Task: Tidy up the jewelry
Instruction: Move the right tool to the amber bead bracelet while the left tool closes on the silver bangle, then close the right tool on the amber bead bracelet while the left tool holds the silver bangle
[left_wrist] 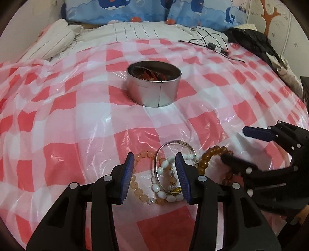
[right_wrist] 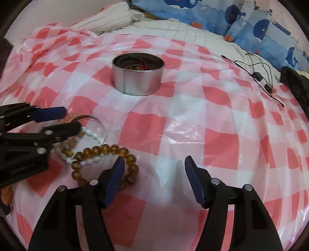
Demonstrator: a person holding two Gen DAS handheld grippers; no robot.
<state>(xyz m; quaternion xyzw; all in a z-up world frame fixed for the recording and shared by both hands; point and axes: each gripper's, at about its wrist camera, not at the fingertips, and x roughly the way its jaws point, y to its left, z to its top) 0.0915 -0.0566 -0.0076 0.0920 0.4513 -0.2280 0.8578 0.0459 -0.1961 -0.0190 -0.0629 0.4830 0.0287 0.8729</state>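
A pile of bracelets lies on the pink checked sheet: a silver bangle point(left_wrist: 174, 143), a white bead bracelet point(left_wrist: 161, 170), a peach bead bracelet point(left_wrist: 138, 190) and an amber bead bracelet point(left_wrist: 205, 161). My left gripper point(left_wrist: 155, 174) is open, its jaws either side of the bangle and the white beads. My right gripper point(right_wrist: 152, 170) is open and empty, its left finger over the amber bracelet point(right_wrist: 108, 149). A round metal tin point(left_wrist: 153, 85) with red jewelry inside stands beyond, also in the right wrist view point(right_wrist: 138, 74).
Black cables with small boxes point(left_wrist: 212, 45) lie at the far right of the sheet. A dark bag point(left_wrist: 251, 42) sits beyond them. Blue whale-print pillows point(left_wrist: 135, 9) and a folded striped cloth point(left_wrist: 52, 42) lie at the back.
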